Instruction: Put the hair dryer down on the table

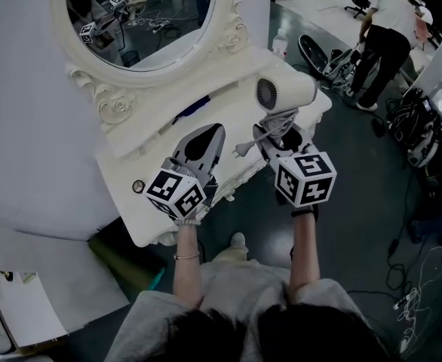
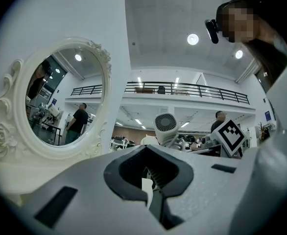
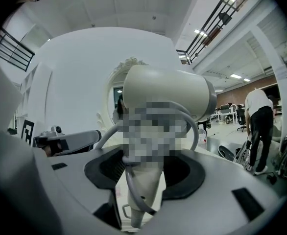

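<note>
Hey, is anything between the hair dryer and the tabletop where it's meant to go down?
Nothing visible blocks it. The right gripper holds the hair dryer over the right end of the table; only its own plug dangles below. The left gripper is off to the side.

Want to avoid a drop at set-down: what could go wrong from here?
The plug hangs loose from the cord wound on the hair dryer, close to the left gripper; it may snag there. The right gripper holds the hair dryer near the dressing table's right end, so it might tip off once released.
</note>
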